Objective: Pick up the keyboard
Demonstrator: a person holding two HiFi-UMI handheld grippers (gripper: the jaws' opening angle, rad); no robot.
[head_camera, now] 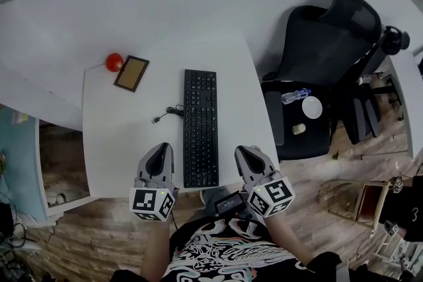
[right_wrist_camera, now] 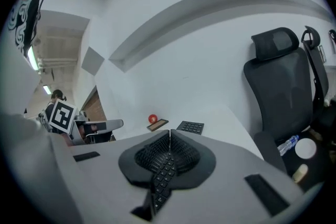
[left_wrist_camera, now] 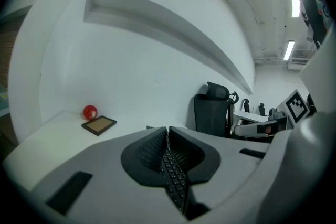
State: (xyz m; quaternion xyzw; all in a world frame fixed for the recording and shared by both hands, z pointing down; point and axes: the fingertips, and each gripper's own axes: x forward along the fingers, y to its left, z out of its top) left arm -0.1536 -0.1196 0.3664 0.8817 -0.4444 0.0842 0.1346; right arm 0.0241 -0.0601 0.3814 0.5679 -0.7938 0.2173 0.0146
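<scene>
A black keyboard (head_camera: 201, 125) lies lengthwise on the white table (head_camera: 119, 135), its cable (head_camera: 168, 114) curling off its left side. My left gripper (head_camera: 160, 147) hovers just left of the keyboard's near end, and my right gripper (head_camera: 242, 150) just right of it. Both are shut with nothing between the jaws, and neither touches the keyboard. In the left gripper view the closed jaws (left_wrist_camera: 167, 129) sit in front of the keyboard (left_wrist_camera: 176, 181). The right gripper view shows the closed jaws (right_wrist_camera: 170, 134) with the keyboard's far end (right_wrist_camera: 190, 126) beyond them.
A red ball (head_camera: 114, 62) and a small framed board (head_camera: 131, 73) sit at the table's far left corner. A black office chair (head_camera: 324, 56) stands to the right, with a bottle (head_camera: 295, 96) and a white disc (head_camera: 312, 107) on its seat. A small black device (head_camera: 229, 203) is at the person's chest.
</scene>
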